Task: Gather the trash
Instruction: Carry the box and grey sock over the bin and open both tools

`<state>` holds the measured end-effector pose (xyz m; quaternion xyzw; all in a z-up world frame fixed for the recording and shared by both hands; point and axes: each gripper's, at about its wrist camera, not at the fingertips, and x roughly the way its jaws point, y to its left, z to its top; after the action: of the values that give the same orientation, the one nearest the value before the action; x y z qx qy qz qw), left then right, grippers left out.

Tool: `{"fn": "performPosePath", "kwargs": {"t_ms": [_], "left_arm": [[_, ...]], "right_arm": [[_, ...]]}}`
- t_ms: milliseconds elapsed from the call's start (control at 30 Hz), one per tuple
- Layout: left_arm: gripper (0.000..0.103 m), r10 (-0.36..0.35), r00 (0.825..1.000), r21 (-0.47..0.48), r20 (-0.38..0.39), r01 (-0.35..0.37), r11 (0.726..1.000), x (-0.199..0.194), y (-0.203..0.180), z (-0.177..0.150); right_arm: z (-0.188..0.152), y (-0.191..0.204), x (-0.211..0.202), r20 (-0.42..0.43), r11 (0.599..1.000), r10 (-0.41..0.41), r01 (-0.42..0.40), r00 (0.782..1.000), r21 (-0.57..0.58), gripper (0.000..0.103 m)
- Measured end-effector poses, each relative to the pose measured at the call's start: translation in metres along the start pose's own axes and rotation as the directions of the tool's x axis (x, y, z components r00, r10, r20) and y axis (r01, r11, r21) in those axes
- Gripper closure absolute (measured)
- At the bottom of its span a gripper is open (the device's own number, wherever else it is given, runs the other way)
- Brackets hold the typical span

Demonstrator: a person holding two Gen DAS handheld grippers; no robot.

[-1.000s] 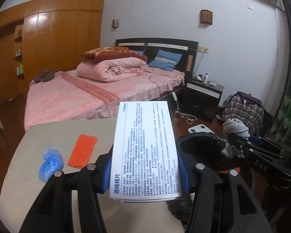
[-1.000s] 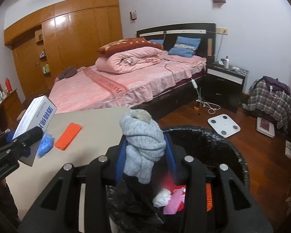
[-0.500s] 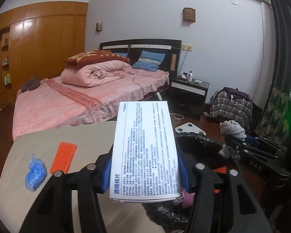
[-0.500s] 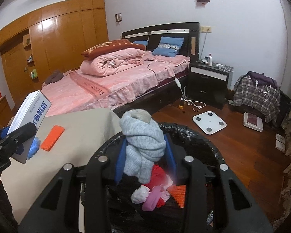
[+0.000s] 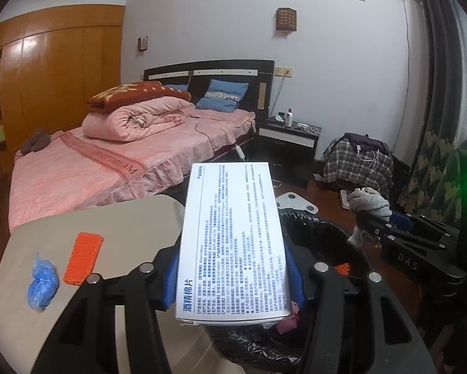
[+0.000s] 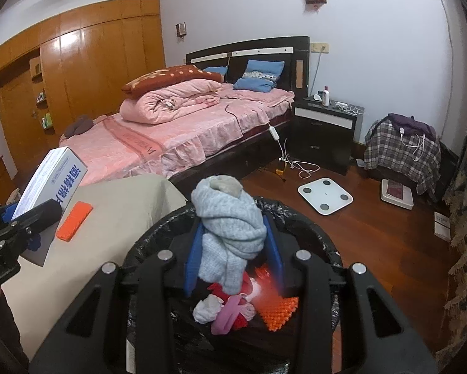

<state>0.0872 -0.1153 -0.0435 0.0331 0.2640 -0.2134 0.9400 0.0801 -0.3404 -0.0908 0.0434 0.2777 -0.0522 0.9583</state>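
Gripping box [image 5: 233, 240] lengthwise in L gripper [image 5: 233, 275] (long axis fwd); R gripper [image 6: 233, 255] clamps sock [image 6: 228, 233]

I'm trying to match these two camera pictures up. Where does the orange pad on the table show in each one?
Left wrist view: the orange pad lies lower left on the beige table, beside a crumpled blue bag.
Right wrist view: the pad sits at mid left on the table, just right of the white box.
Shared landmark: the pink bed behind the table.
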Motion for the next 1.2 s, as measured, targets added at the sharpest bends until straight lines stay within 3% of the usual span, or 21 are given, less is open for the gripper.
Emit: {"fn": "performPosePath", "kwargs": {"t_ms": [600, 1200], "left_arm": [[0.049, -0.064, 0.996, 0.016, -0.056, 0.065, 0.998, 0.058, -0.016, -0.016], [0.047, -0.143, 0.978, 0.021, -0.151, 0.148, 0.989, 0.101, -0.034, -0.025]], "right_arm": [[-0.006, -0.024, 0.017, -0.030, 1.000, -0.027, 0.026, 0.999, -0.013, 0.067], [-0.013, -0.047, 0.028, -0.056, 0.998, -0.066, 0.066, 0.996, 0.003, 0.066]]}}
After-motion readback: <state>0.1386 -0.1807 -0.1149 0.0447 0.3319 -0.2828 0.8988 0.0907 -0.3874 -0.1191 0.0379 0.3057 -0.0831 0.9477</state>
